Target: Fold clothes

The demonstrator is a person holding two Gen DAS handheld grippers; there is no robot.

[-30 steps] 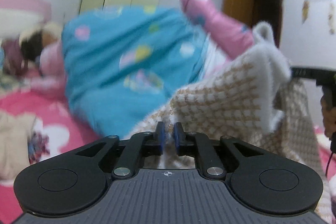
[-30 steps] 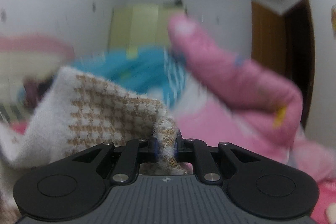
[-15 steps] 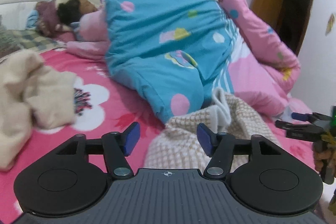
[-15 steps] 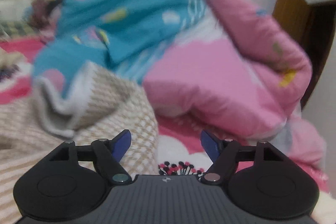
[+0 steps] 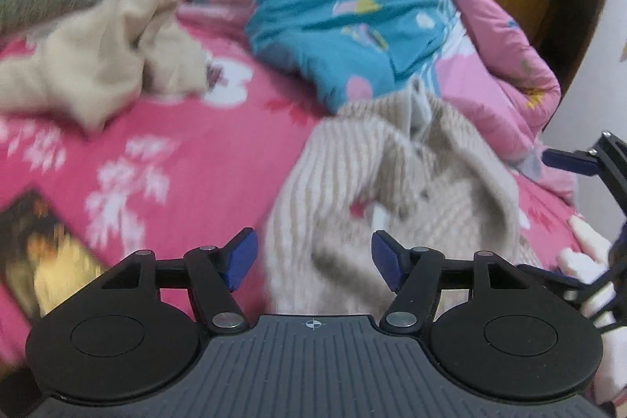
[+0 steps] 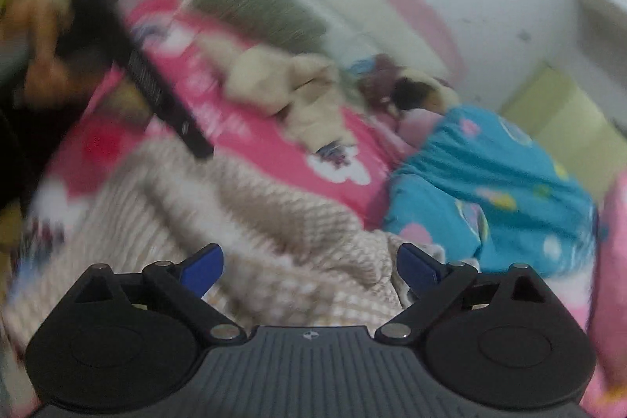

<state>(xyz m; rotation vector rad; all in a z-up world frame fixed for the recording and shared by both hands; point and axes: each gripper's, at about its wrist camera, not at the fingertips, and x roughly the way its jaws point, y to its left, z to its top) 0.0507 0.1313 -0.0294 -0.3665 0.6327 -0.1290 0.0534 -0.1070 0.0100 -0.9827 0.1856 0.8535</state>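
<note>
Both released, the left hand-held gripper (image 5: 313, 261) spread and the right hand-held gripper (image 6: 309, 267) opening, nothing pinched, the checked sweater (image 5: 392, 175) lies rumpled on the bed (image 5: 176, 151), likely awaiting a fresh grasp.

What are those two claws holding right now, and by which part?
Nothing. The left gripper is open and the right gripper is opening; the beige knitted sweater lies loose on the pink bedspread beneath them.

The left gripper (image 5: 314, 263) hangs with jaws apart over a beige checked sweater (image 5: 392, 183) at lower centre. A cream garment (image 5: 106, 53) lies upper left on the pink bedspread (image 5: 196, 151).
</note>
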